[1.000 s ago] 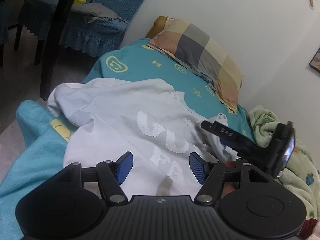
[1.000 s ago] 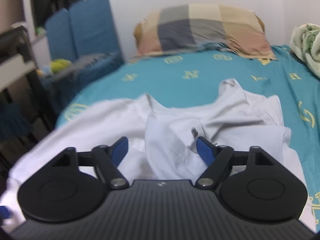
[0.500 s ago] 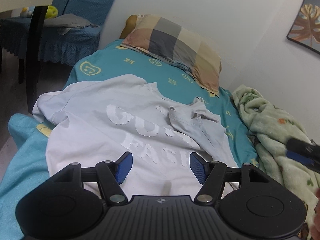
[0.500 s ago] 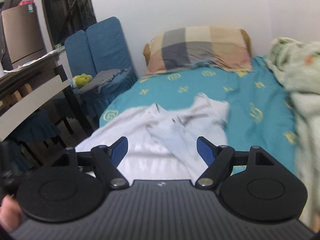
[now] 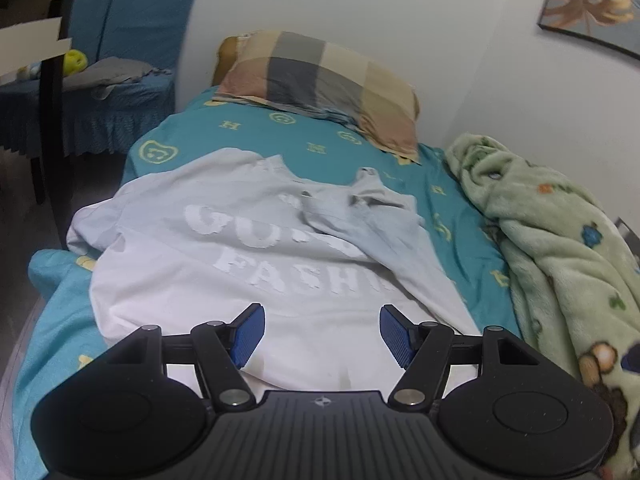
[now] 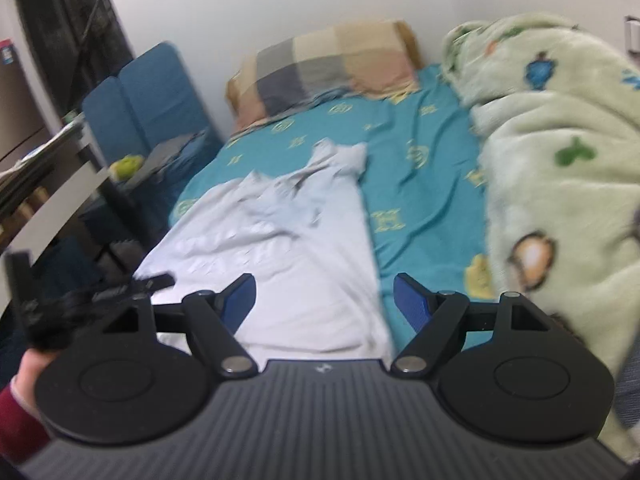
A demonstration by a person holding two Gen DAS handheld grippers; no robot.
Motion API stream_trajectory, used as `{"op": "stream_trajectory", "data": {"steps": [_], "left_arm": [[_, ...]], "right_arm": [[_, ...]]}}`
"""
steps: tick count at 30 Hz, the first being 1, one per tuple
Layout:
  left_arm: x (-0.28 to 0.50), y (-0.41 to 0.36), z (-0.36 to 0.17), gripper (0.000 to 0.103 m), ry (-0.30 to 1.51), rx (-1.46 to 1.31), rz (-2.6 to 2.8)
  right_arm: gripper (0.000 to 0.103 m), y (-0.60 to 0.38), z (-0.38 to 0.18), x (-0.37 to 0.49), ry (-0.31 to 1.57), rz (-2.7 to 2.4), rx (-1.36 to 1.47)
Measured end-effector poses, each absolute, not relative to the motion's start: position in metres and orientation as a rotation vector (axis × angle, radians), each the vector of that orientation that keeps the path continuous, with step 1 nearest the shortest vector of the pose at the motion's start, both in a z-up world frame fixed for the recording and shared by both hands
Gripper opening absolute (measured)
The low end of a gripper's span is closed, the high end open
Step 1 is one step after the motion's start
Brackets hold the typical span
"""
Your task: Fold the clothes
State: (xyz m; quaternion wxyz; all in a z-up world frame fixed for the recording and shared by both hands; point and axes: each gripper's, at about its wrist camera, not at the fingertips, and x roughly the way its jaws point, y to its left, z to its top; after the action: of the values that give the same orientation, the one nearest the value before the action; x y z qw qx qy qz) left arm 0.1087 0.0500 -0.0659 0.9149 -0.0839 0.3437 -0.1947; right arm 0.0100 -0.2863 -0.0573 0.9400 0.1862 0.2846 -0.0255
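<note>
Nearest in the left wrist view, the left claw (image 5: 321,334) stands released, its blue pads apart with nothing between them, above the near hem of the white T-shirt (image 5: 248,264). In the right wrist view the right claw (image 6: 324,304) is released and empty too, over the right edge of the same shirt where the cloth meets the teal bedsheet (image 6: 424,184). At the left edge of that view a hand (image 6: 24,372) in a dark red sleeve holds the other tool.

The shirt lies on the bed, print side up, with large white letters. One sleeve or side part seems to be turned inward across the chest, though the picture is blurred there. The left side hangs loose near the bed edge.

I judge that the folding is at an early step and both claws are between grasps. The next move calls for lowering to a free edge and pinching only one layer.

Farther away are a green fleece blanket (image 5: 560,248), a checked pillow (image 5: 320,80) and a blue chair (image 5: 100,92).
</note>
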Motion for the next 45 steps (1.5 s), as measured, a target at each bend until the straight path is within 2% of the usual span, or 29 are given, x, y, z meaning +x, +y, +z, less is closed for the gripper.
{"op": "stream_trajectory", "data": {"steps": [7, 12, 18, 19, 20, 22, 23, 32, 38, 40, 42, 44, 45], "left_arm": [[0.061, -0.018, -0.061, 0.065, 0.746, -0.079, -0.584], [0.025, -0.095, -0.084, 0.064, 0.803, -0.029, -0.742], [0.015, -0.155, -0.131, 0.051, 0.890, 0.029, -0.745], [0.016, -0.159, -0.137, 0.040, 0.901, 0.040, -0.733], [0.019, -0.160, -0.142, 0.023, 0.913, 0.047, -0.716], [0.024, -0.156, -0.147, 0.007, 0.937, 0.038, -0.697], [0.027, -0.148, -0.144, 0.006, 0.947, 0.007, -0.705], [0.066, -0.025, -0.093, 0.004, 1.056, -0.306, -0.633], [0.093, 0.034, -0.138, 0.004, 1.174, -0.297, -0.409], [0.098, 0.041, -0.150, 0.000, 1.204, -0.351, -0.382], [0.101, 0.045, -0.153, 0.005, 1.212, -0.398, -0.378], [0.099, 0.044, -0.141, 0.021, 1.178, -0.402, -0.398], [0.095, 0.043, -0.134, 0.024, 1.150, -0.392, -0.407]], "right_arm": [[0.077, -0.323, -0.049, -0.005, 0.483, -0.195, 0.423], [0.077, -0.349, -0.053, -0.010, 0.463, -0.253, 0.468], [0.077, -0.370, -0.066, -0.008, 0.489, -0.295, 0.503], [0.077, -0.372, -0.068, -0.008, 0.497, -0.301, 0.507], [0.077, -0.373, -0.070, -0.008, 0.503, -0.303, 0.510], [0.077, -0.376, -0.073, -0.009, 0.511, -0.299, 0.520], [0.077, -0.377, -0.075, -0.009, 0.515, -0.296, 0.525], [0.077, -0.362, -0.089, 0.008, 0.636, -0.180, 0.541], [0.077, -0.342, -0.099, 0.022, 0.733, -0.071, 0.524], [0.077, -0.336, -0.100, 0.024, 0.749, -0.066, 0.504], [0.077, -0.333, -0.100, 0.024, 0.759, -0.065, 0.494], [0.077, -0.332, -0.101, 0.025, 0.764, -0.067, 0.485], [0.077, -0.332, -0.101, 0.025, 0.766, -0.070, 0.483]]}}
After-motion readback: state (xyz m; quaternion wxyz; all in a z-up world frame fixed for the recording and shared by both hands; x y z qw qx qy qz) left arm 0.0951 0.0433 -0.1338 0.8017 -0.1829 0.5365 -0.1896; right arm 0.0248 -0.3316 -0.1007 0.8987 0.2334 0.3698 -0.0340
